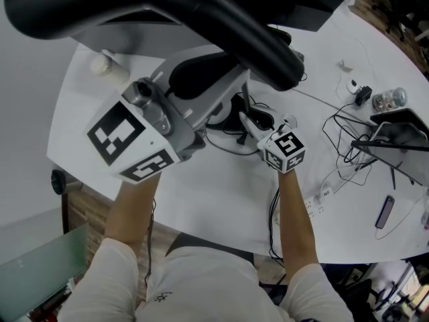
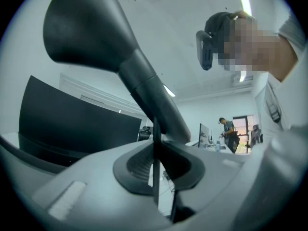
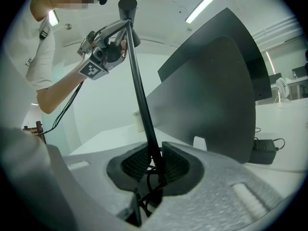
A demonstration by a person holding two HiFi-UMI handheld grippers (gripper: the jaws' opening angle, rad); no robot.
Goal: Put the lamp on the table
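Head view, step in hand: the lamp was held above the white tabletop by the left gripper high up and the right gripper low down. The placing was judged under way and not finished.
Head view, base: it was screened by the grippers, so contact with the tabletop could not be told.
Left gripper view, jaws: they were narrowed onto the thin stem, just under the black shade.
Right gripper view, jaws: they were clamped narrowly on the stem's lower end, with a cable looped at them.
Right gripper view, shown only here: the whole stem was seen slightly tilted, with a dark monitor close behind it.
Next move, judged: the base would need to be lowered flat and the stem steadied before either grip was released.
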